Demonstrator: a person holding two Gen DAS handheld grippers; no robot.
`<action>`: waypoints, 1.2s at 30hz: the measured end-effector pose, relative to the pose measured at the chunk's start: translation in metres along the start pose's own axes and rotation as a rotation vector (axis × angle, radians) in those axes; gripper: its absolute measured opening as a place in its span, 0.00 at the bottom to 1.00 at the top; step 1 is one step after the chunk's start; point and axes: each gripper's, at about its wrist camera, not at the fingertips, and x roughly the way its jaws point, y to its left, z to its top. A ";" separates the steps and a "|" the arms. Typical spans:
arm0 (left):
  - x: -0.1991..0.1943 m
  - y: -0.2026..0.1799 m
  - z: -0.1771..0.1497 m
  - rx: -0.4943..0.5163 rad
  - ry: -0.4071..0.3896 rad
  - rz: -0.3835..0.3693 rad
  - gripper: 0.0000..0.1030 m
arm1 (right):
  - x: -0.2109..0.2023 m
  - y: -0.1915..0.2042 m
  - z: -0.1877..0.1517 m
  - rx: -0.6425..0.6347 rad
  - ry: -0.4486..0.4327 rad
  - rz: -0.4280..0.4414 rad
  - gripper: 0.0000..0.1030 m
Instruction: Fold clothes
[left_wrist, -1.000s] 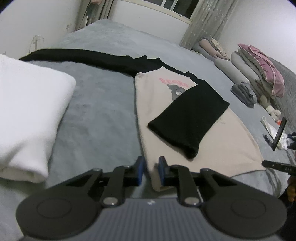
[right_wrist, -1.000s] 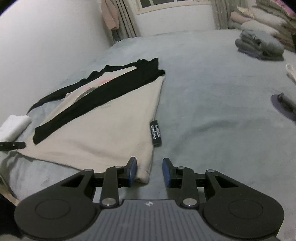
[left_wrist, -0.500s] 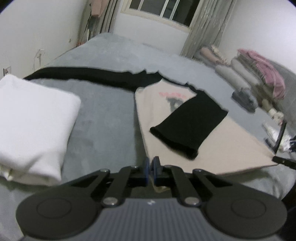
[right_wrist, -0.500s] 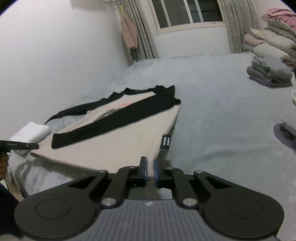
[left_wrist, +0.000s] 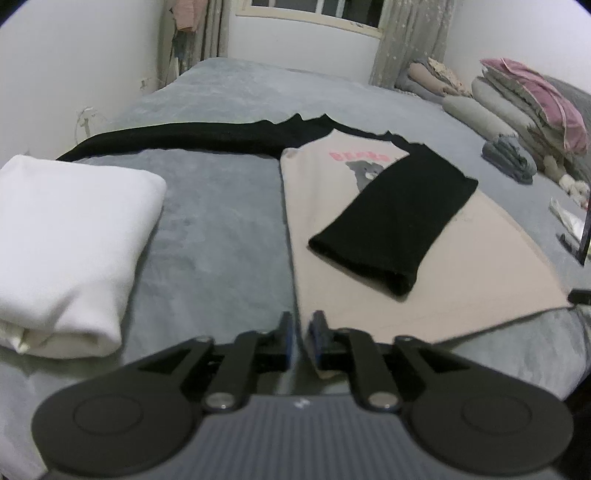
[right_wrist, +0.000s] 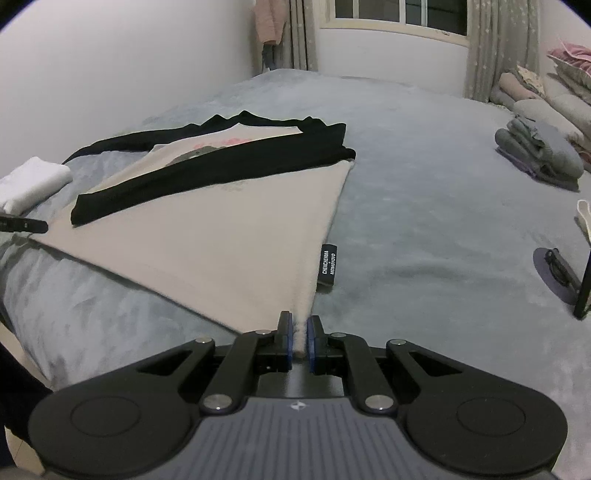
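Both tongs at the hem corners of a beige shirt spread on the bed.

Shirt (left_wrist: 436, 280) (beige body, black sleeves, pink lettering + dark animal print on chest) lies flat on the grey bed (left_wrist: 221, 229), hem edge nearest both cams. One black sleeve (left_wrist: 395, 218) folded across the body, other sleeve (left_wrist: 177, 138) stretched out sideways over the bed. Left tongs (left_wrist: 300, 338): jaws opening, narrow gap, shirt's corner w/ hem edge between them, pads not clearly pressing. Right tongs (right_wrist: 300, 341): closed on the opposite hem corner, beige cloth pinched between the blue pads; black side label (right_wrist: 327, 264) sits just beyond. Folded white garment (left_wrist: 62, 251) lies near the shirt, on its outstretched-sleeve side. Grey folded pile (right_wrist: 539, 151) well apart, by the pillows (left_wrist: 532, 99).
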 end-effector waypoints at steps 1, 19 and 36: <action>-0.002 0.002 0.002 -0.008 -0.014 0.006 0.39 | -0.002 -0.001 0.000 -0.004 -0.014 -0.009 0.11; 0.053 0.012 0.118 -0.099 -0.102 0.045 0.56 | 0.057 -0.048 0.090 0.238 -0.147 -0.048 0.50; 0.202 0.065 0.175 -0.347 -0.064 -0.017 0.46 | 0.207 -0.090 0.171 0.259 -0.100 0.064 0.50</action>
